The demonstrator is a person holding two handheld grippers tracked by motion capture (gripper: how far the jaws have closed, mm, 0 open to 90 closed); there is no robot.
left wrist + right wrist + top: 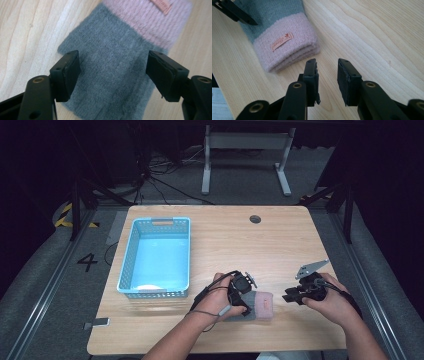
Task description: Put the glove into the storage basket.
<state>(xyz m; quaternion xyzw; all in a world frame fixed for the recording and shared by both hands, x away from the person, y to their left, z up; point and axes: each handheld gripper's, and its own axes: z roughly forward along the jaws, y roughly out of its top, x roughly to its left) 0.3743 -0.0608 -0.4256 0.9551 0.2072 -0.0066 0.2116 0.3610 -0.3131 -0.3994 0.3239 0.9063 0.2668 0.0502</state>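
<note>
A folded knit glove lies flat on the wooden table near its front edge, grey in the body (110, 70) with a pink cuff (287, 47) that carries a small orange label. My left gripper (245, 300) hovers just over the grey part, its jaws spread wide to either side of the knit without pressing it; in the left gripper view (113, 72) the fabric lies between the pads. My right gripper (295, 296) stands to the right of the pink cuff, jaws partly apart over bare wood; the right gripper view (327, 80) has nothing between them.
A light blue plastic basket (129, 265) stands on the left half of the table (235, 245). A round cable hole (255, 219) sits near the far edge. Beyond the table are a white desk frame (245, 150) and cables on the floor.
</note>
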